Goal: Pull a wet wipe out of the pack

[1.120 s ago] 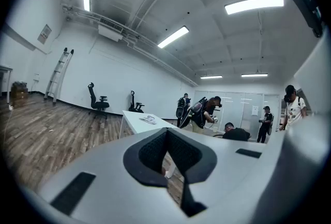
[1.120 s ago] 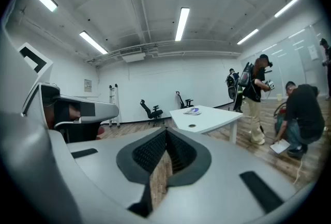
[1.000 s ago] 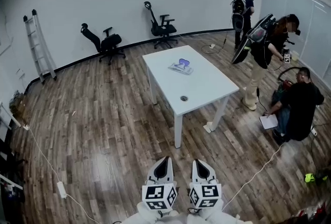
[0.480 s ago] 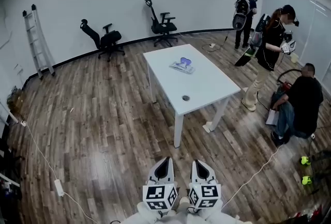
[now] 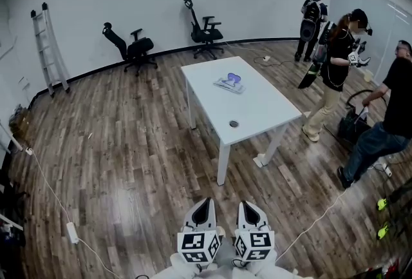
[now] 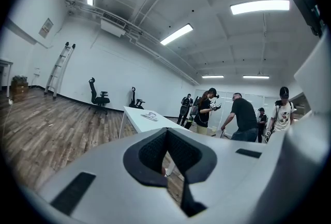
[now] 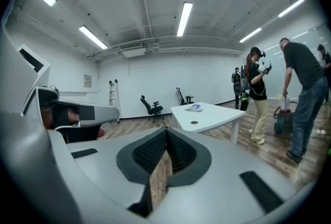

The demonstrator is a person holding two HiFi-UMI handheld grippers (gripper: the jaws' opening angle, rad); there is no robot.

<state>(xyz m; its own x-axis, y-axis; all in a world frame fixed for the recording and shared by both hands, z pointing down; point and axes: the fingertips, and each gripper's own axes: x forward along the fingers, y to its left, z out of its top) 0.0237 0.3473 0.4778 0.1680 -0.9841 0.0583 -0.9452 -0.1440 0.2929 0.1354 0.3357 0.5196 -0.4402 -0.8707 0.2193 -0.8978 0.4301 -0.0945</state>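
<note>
Centre of frame: surface point(image 5: 261, 107), standing on the floor point(image 5: 129, 155). On its far half: wipe pack point(image 5: 229, 82). Nearer the front edge, apart from the pack: round hole point(image 5: 234, 124).

Behind the surface, before the back wall: left chair point(image 5: 132, 49) and right chair point(image 5: 206, 31), apart from each other. Upper left: ladder point(image 5: 48, 46), leaning against the wall.

Right of the surface: near person point(image 5: 338, 65). Behind, at upper right: far person point(image 5: 313, 17). At the right frame edge: third person point(image 5: 393, 116).

Lower left, on the floor: power strip point(image 5: 72, 231) on a cable.

Bottom centre, in front of the surface and well apart from it: left gripper point(image 5: 203, 202) and right gripper point(image 5: 248, 203), side by side.
</note>
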